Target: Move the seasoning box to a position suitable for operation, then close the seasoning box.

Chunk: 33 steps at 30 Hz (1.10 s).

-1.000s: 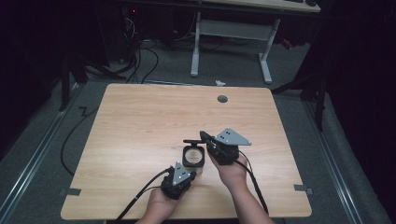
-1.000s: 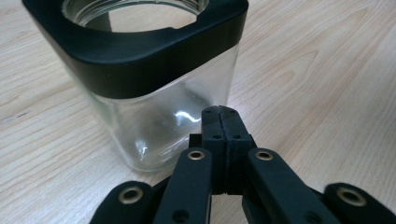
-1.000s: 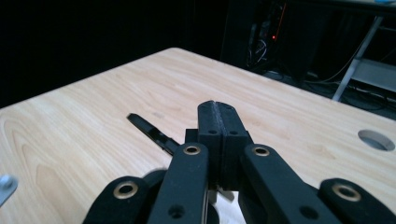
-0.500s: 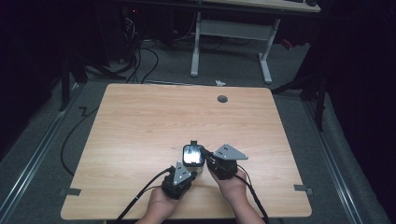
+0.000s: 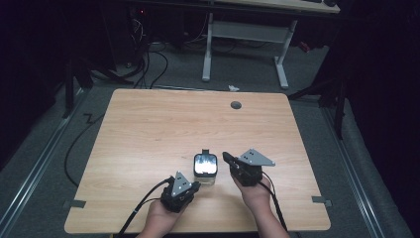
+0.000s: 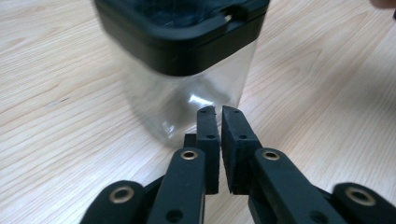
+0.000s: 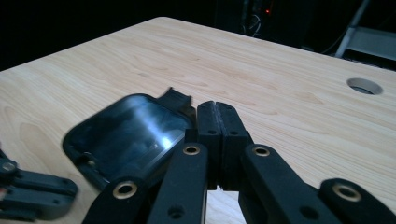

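Note:
A clear square jar (image 5: 205,168) with a black lid stands on the wooden table (image 5: 163,124), near its front edge. In the left gripper view the jar (image 6: 187,79) rises right in front of my left gripper (image 6: 218,112), whose jaws are shut with nothing between them. The left gripper (image 5: 194,185) sits just near-left of the jar. My right gripper (image 5: 226,156) is at the jar's right side, shut and empty. Its tips (image 7: 215,106) lie beside the lid (image 7: 128,133), close to the lid's small tab (image 7: 176,97).
A round cable hole (image 5: 236,104) is in the table's far right part, also seen as a hole (image 7: 364,86) in the right gripper view. Cables trail from both grippers over the near edge. A white desk frame (image 5: 245,32) stands on the floor beyond the table.
My right gripper has drawn back from the far side of the jar toward the near edge and now rests at its right side. The left gripper and jar have hardly moved.

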Each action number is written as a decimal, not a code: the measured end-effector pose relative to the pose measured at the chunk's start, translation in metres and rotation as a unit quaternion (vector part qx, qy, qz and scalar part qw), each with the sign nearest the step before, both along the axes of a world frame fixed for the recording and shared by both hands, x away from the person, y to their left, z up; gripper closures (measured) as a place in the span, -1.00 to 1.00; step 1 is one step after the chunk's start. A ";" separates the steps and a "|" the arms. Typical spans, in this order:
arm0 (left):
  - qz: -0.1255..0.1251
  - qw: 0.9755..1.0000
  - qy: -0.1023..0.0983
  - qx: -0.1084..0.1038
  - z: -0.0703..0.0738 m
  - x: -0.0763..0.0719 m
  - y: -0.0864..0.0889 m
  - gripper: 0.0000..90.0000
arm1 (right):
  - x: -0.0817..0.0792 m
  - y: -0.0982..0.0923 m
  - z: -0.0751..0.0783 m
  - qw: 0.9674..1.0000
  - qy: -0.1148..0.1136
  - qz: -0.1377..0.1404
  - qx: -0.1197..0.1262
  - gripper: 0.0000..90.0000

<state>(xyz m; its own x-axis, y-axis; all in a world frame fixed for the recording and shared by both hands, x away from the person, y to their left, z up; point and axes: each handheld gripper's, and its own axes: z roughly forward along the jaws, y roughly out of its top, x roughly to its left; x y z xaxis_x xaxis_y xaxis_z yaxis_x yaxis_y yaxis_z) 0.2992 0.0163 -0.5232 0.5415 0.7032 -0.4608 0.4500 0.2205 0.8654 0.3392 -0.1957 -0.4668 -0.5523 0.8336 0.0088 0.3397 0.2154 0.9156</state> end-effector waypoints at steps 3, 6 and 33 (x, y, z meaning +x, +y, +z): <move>0.011 1.000 0.003 -0.002 -0.001 0.003 0.010 0.84 | 0.000 -0.006 -0.001 1.000 0.002 -0.007 -0.001 0.99; 0.020 1.000 0.001 -0.001 0.001 0.005 0.021 0.81 | 0.000 -0.014 -0.002 1.000 0.006 -0.016 0.001 0.99; 0.217 0.975 -0.027 0.034 -0.007 0.044 0.157 0.20 | -0.047 -0.126 -0.054 0.983 0.057 -0.173 -0.023 0.17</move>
<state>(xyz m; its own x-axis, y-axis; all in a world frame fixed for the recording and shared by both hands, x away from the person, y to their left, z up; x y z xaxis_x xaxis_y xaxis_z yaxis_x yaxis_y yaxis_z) 0.3430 0.1736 -0.5297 0.2076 0.8999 -0.3836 0.2809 0.3207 0.9045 0.2921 -0.3216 -0.5212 -0.2333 0.9723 0.0122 0.5004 0.1093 0.8589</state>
